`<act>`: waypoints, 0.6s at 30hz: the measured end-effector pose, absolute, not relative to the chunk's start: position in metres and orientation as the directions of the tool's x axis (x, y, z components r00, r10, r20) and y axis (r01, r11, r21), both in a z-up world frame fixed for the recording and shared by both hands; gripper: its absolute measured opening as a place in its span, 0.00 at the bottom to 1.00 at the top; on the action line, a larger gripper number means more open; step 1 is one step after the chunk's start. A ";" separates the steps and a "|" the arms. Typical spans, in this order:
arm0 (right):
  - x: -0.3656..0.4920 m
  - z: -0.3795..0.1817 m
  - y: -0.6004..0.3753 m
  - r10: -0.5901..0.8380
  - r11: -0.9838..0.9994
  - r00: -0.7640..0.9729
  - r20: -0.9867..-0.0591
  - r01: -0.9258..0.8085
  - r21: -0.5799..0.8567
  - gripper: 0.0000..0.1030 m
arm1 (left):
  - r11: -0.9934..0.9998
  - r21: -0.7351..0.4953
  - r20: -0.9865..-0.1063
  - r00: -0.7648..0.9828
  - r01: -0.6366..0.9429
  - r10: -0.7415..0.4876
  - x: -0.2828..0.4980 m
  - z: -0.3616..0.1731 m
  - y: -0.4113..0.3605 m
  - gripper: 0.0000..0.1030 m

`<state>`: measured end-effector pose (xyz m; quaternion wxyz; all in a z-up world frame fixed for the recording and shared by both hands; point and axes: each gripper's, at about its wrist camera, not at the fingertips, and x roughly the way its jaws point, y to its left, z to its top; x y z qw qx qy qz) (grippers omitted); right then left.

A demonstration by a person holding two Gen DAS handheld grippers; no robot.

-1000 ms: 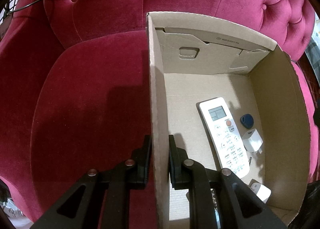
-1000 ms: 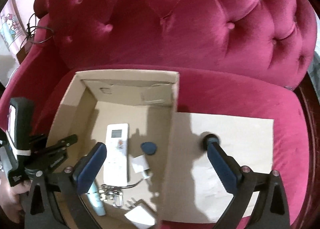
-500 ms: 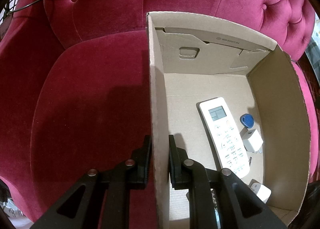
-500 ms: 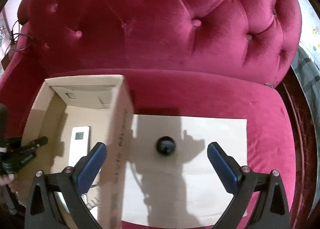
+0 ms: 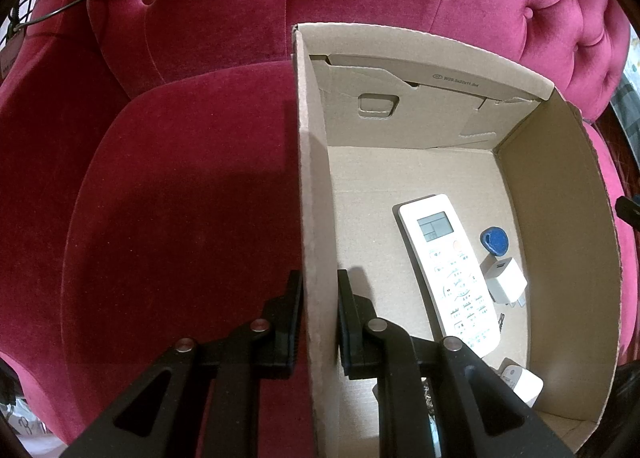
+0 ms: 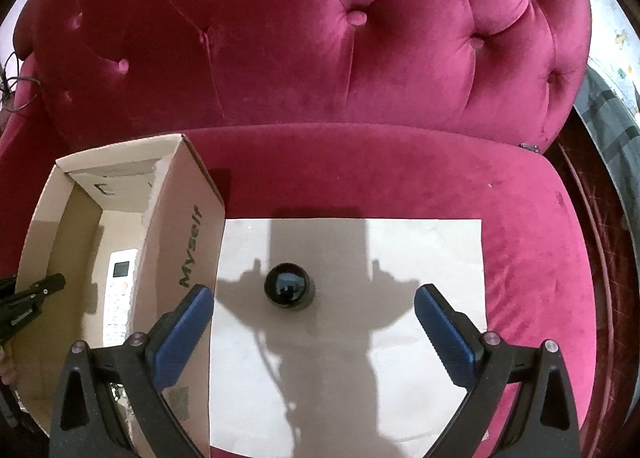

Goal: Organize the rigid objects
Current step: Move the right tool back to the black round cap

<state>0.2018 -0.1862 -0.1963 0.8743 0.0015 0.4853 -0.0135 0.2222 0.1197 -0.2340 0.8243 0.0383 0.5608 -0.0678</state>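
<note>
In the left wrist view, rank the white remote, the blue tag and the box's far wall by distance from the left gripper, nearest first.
1. White remote: inside the cardboard box, just right of the left gripper, which is shut on the box's left wall.
2. Blue tag: beyond the remote, toward the right wall.
3. Far wall: at the back, against the sofa.

A cardboard box [image 6: 188, 250] was set on the sofa seat [image 6: 380, 169], with a paper sheet [image 6: 360, 338] just right of it. A remote [image 5: 448, 270], a key fob [image 5: 493, 238] and a charger [image 5: 503, 278] were laid inside the box. A round jar [image 6: 289, 286] was stood on the sheet.
</note>
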 end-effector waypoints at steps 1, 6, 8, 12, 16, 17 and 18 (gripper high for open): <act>0.203 -0.199 -0.187 -0.023 1.000 0.526 -0.850 0.025 -0.011 0.99 | 0.988 -0.014 -0.930 0.362 0.155 -0.070 0.222 -0.234 0.120 0.16; 0.212 -0.214 -0.187 -0.015 0.999 0.501 -0.866 0.037 0.004 0.99 | 0.988 -0.012 -0.929 0.363 0.156 -0.069 0.222 -0.234 0.119 0.16; 0.215 -0.221 -0.187 -0.016 0.999 0.492 -0.870 0.043 0.006 0.99 | 0.987 -0.011 -0.930 0.361 0.157 -0.068 0.222 -0.235 0.119 0.16; 0.222 -0.232 -0.187 -0.022 0.999 0.478 -0.878 0.043 -0.001 0.99 | 0.988 -0.014 -0.931 0.358 0.155 -0.069 0.223 -0.235 0.119 0.16; 0.228 -0.243 -0.188 -0.021 0.999 0.468 -0.884 0.046 0.000 0.99 | 0.988 -0.014 -0.931 0.359 0.155 -0.070 0.223 -0.236 0.119 0.16; 0.229 -0.245 -0.188 -0.021 0.999 0.466 -0.885 0.046 0.001 0.99 | 0.988 -0.014 -0.931 0.359 0.155 -0.069 0.223 -0.236 0.119 0.16; 0.231 -0.247 -0.188 -0.022 0.999 0.464 -0.885 0.046 0.000 0.99 | 0.988 -0.013 -0.931 0.359 0.155 -0.069 0.223 -0.236 0.119 0.16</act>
